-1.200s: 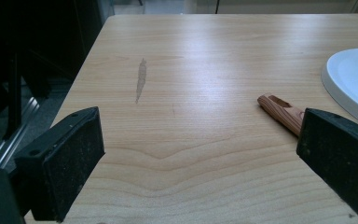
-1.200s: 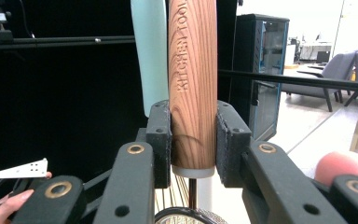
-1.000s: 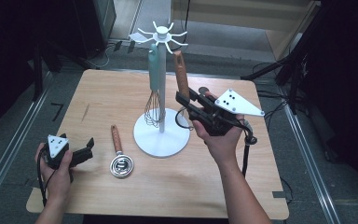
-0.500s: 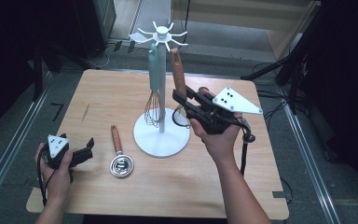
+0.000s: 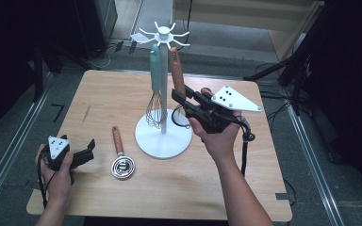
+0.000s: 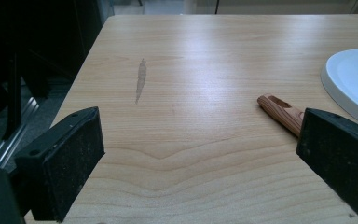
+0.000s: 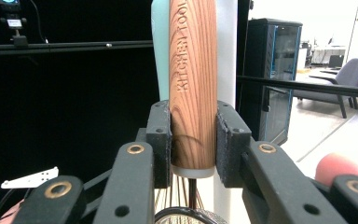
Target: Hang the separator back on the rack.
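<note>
My right gripper (image 5: pixel 180 95) sits at centre frame in the high view, jaws clamped on the wooden-handled utensil (image 7: pixel 192 84) beside the white rack (image 5: pixel 163 136), next to a teal-handled whisk (image 5: pixel 156 94). My left gripper (image 5: pixel 87 149) rests lower left on the tabletop (image 5: pixel 188 183), jaws wide apart, holding nothing. A second wooden-handled tool (image 5: pixel 120 157) lies just right of it.

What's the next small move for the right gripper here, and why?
Probably a short lift to bring the top of the wooden-handled utensil up to a hook arm of the white rack. The right gripper is clamped on the handle near its lower end, held upright beside the teal-handled whisk. In the high view its top sits just under the arms; whether it is hooked can't be told.
</note>
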`<state>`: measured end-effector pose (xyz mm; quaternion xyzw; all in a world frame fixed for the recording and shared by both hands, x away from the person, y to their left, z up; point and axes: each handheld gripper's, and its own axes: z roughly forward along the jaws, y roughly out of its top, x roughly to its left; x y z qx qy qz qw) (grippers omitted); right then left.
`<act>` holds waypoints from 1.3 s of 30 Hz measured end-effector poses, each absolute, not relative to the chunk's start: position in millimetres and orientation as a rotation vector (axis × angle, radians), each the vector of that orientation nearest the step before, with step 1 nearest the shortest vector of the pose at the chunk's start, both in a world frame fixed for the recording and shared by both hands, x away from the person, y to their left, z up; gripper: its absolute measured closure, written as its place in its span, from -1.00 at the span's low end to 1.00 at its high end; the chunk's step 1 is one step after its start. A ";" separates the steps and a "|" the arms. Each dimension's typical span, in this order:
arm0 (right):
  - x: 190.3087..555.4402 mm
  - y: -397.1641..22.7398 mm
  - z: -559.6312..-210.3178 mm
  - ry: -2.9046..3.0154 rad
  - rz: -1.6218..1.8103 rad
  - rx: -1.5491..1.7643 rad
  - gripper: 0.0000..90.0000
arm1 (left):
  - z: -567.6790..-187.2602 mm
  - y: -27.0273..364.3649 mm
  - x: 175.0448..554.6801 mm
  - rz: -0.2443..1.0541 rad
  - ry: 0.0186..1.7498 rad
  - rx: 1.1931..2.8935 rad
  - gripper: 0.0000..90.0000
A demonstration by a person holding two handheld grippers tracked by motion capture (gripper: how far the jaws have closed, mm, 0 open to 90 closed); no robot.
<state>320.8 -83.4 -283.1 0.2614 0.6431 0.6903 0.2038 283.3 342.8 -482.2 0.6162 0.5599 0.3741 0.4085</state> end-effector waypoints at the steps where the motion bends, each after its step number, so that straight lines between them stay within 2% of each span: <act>1: 321.2 -83.3 -283.2 1.796 1.926 0.731 0.61 | -482.2 342.9 283.3 0.943 1.411 1.553 -0.97; 27: 329.1 -81.9 -287.1 1.826 1.941 0.755 0.58 | -482.2 342.8 283.4 0.943 1.411 1.553 -0.97; 34: 329.6 -82.4 -284.7 1.824 1.961 0.767 0.43 | -482.2 342.8 283.4 0.943 1.411 1.553 -0.97; 37: 329.9 -83.7 -281.9 1.809 1.964 0.764 0.47 | -482.3 342.7 283.4 0.943 1.411 1.552 -0.97; 39: 330.1 -85.4 -279.8 1.798 1.960 0.775 0.58 | -482.3 342.8 283.4 0.943 1.411 1.552 -0.97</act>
